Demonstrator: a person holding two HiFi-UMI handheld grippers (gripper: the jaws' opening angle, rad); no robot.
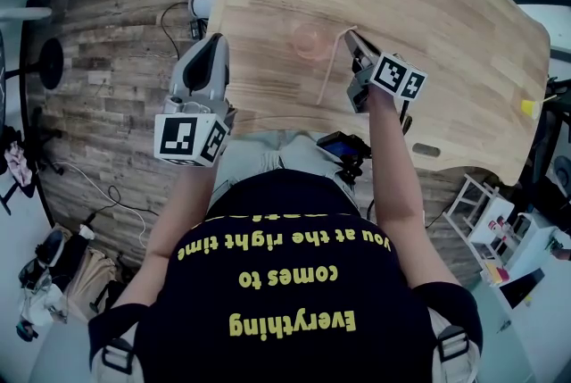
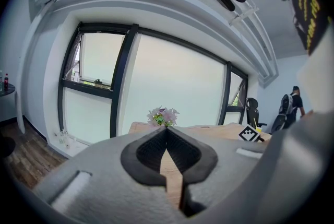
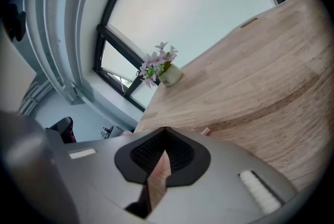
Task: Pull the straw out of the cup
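Worktop point(image 1: 446, 33) is light honey wood with a fine grain, floor point(image 1: 107, 87) is darker brown planks. Cup point(image 1: 310, 40) is see-through pale pink, straw point(image 1: 332, 69) pale beige-pink. Left gripper point(image 1: 214, 40) and right gripper point(image 1: 352, 37) are grey with black ribbed pads point(image 3: 148, 152), marker cubes point(image 1: 189, 138) black-and-white squares. Shirt point(image 1: 285, 220) is black with yellow lettering.
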